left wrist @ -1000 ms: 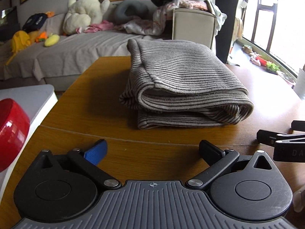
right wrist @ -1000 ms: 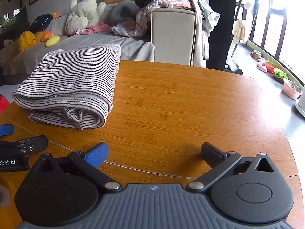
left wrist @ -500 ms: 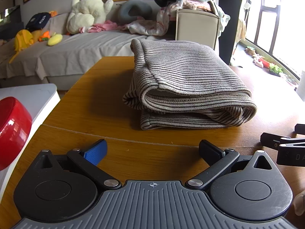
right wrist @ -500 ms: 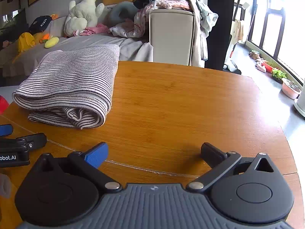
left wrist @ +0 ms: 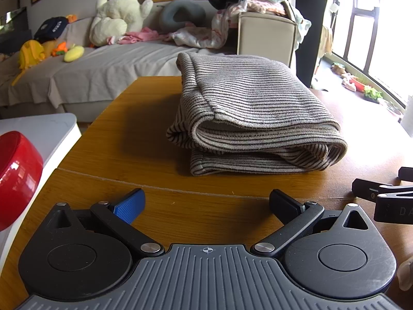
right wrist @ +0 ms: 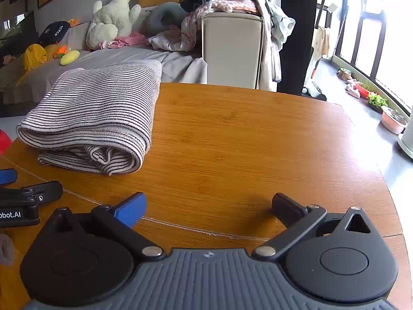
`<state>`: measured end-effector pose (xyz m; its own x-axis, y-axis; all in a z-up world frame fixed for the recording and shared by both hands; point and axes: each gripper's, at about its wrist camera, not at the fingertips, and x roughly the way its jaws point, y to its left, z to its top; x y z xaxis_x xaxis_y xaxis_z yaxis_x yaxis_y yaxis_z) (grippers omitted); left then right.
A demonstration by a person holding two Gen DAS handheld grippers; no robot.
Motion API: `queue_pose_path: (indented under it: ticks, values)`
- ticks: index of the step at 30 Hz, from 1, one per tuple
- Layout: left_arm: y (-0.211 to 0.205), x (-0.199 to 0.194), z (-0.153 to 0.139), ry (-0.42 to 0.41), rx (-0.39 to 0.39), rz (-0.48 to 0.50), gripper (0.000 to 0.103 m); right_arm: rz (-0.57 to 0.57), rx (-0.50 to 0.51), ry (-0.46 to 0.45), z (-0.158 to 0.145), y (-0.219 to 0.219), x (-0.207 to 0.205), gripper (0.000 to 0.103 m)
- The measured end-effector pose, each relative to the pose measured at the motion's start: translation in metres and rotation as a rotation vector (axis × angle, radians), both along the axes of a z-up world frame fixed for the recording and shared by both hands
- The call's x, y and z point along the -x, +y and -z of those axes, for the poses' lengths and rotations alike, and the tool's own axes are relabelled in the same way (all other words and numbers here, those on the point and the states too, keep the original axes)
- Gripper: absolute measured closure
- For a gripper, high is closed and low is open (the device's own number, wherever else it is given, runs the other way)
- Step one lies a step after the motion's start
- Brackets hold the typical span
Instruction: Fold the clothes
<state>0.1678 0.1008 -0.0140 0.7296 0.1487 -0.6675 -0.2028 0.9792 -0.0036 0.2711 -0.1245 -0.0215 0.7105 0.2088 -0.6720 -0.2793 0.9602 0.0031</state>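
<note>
A grey, dark-striped garment (left wrist: 253, 113) lies folded in a thick bundle on the wooden table (left wrist: 124, 139); the right wrist view has the same garment (right wrist: 95, 118) at the left. My left gripper (left wrist: 206, 201) is open and empty, low over the table's near edge, short of the bundle. Equally open and empty, my right gripper (right wrist: 209, 204) hovers over bare wood to the right of the garment. Each gripper shows at the edge of the other's view: the right gripper (left wrist: 382, 193) and the left gripper (right wrist: 25, 193).
A red round object (left wrist: 18, 175) sits on a white surface (left wrist: 49, 129) left of the table. Behind stand a grey sofa (left wrist: 103, 72) with plush toys and a beige box (right wrist: 232, 51) heaped with clothes. Windows and floor items are at the right.
Both views have shifted slightly, with the folded garment sitting a little higher and farther in frame. The garment has not moved and both grippers stay open.
</note>
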Motion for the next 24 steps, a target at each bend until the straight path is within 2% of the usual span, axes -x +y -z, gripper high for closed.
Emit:
queue_pose_path:
  ticks: [24]
  values:
    - [0.0003,-0.0001,0.0,0.0,0.0,0.0,0.0,0.002,-0.004,-0.002,0.0014,0.0024,0.0022,0.0]
